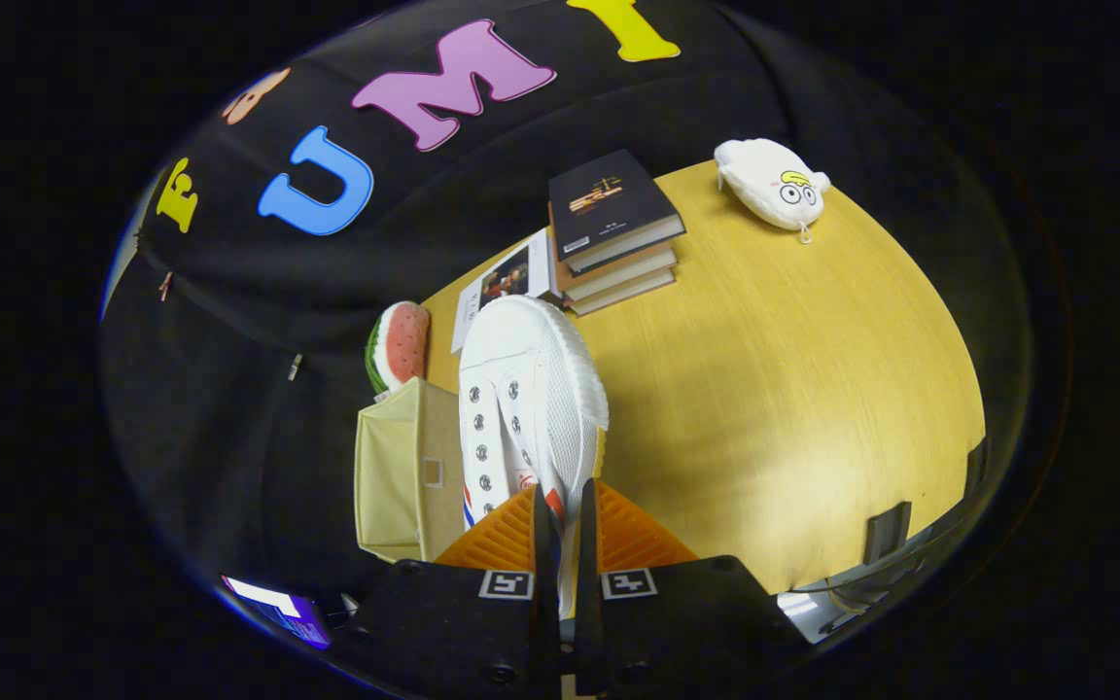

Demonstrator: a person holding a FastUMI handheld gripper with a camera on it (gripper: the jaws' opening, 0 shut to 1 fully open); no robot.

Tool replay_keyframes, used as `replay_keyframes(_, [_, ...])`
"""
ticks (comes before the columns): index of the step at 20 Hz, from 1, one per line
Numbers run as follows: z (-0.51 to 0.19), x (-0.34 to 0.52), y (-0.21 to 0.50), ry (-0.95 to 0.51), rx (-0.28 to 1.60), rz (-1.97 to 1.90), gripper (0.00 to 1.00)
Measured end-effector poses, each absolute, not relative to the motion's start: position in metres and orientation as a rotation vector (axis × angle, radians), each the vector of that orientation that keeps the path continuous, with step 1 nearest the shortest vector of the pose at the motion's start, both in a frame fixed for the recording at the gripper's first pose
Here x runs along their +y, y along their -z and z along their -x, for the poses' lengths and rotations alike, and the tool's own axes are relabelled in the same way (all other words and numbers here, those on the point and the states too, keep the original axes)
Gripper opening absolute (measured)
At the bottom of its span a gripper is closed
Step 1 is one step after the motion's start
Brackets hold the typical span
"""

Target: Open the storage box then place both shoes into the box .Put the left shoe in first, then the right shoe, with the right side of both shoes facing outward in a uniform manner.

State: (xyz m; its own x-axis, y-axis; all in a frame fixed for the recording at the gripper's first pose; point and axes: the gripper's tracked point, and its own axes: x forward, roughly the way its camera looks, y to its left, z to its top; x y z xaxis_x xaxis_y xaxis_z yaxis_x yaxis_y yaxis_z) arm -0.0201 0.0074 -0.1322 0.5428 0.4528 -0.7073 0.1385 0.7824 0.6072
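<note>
My gripper (565,510) is shut on a white canvas shoe (531,389), both fingers pinching the rim of its opening. The shoe sticks out ahead of the fingers with its toe pointing away; its eyelets show on its left, and a red and blue stripe shows near the fingers. The shoe hangs above the wooden table (793,389). Just left of the shoe, and touching it in the picture, stands the beige fabric storage box (409,476), seen from its side. Its inside is hidden.
Beyond the shoe lies a stack of books (613,228) with a photo card (507,282) beside it. A watermelon-slice toy (400,345) sits behind the box. A white plush pouch (774,182) rests at the table's far edge. Bare tabletop spreads right of the fingers.
</note>
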Motion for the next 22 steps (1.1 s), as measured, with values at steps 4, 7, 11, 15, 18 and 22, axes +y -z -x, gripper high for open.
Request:
replay_keyframes(4, [0.019, 0.063, 0.099, -0.292, 1.002, -0.731, 0.11])
replay_keyframes(7, [0.017, 0.098, 0.080, -0.352, 0.999, -0.716, 0.10])
replay_keyframes(11, [0.007, 0.145, 0.071, -0.383, 0.997, -0.679, 0.10])
replay_keyframes(15, [0.000, 0.190, 0.077, -0.411, 1.019, -0.631, 0.11])
replay_keyframes(18, [-0.009, 0.219, 0.092, -0.400, 1.046, -0.606, 0.10])
replay_keyframes(22, [-0.012, 0.242, 0.116, -0.376, 1.092, -0.580, 0.11])
